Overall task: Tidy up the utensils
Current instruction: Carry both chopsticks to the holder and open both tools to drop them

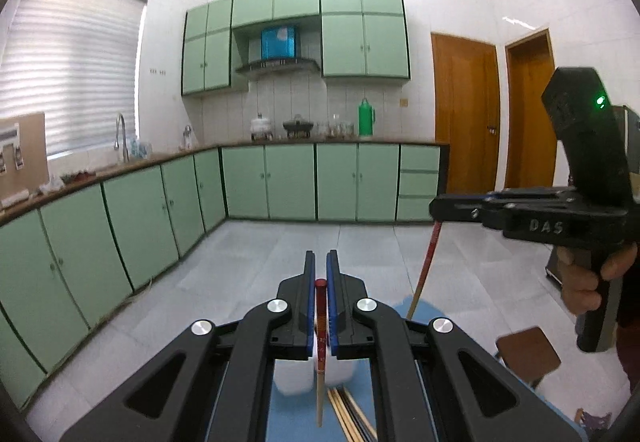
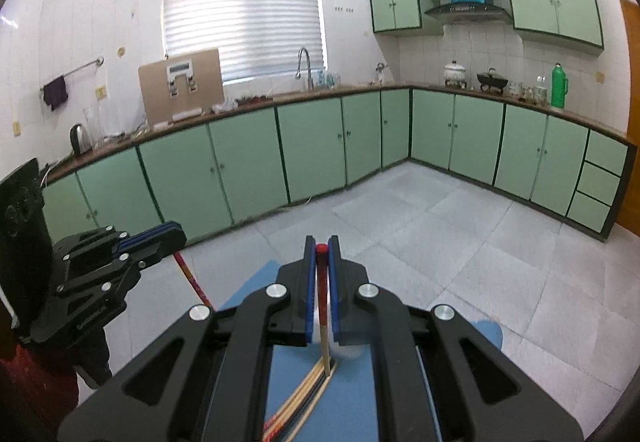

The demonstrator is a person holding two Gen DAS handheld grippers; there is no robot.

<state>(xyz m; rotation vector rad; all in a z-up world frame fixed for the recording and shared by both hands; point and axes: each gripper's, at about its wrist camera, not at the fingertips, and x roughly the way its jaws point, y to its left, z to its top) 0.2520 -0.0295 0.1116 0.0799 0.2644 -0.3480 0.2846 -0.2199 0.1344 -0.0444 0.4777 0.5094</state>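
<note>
1. Chopsticks are the task's thing: one red-topped chopstick (image 1: 321, 326) is clamped in the left tongs (image 1: 321, 282), and a second red-topped chopstick (image 2: 322, 298) is clamped in the right tongs (image 2: 321, 262). Both tongs are closed on their sticks, blue pads pressing near the red upper end.
2. Each stick hangs nearly upright, pale tip down, above the blue mat (image 2: 352, 394) on the table. We judge the high grip lets the tip drop freely toward a holder; this is our reading only.
3. A loose bundle of chopsticks (image 2: 308, 394) lies flat on the mat beneath the tongs, fanned, sticks touching. Exact count cannot be told; several, pale and dark mixed.
4. A white container (image 1: 294, 374) sits on the mat just behind the bundle, partly hidden by the left tongs. We take it as the likely destination.
5. Count: two tongs, two held sticks, one bundle, one container, one mat.
6. A hand (image 1: 588, 282) grips the right tool's handle.
</note>
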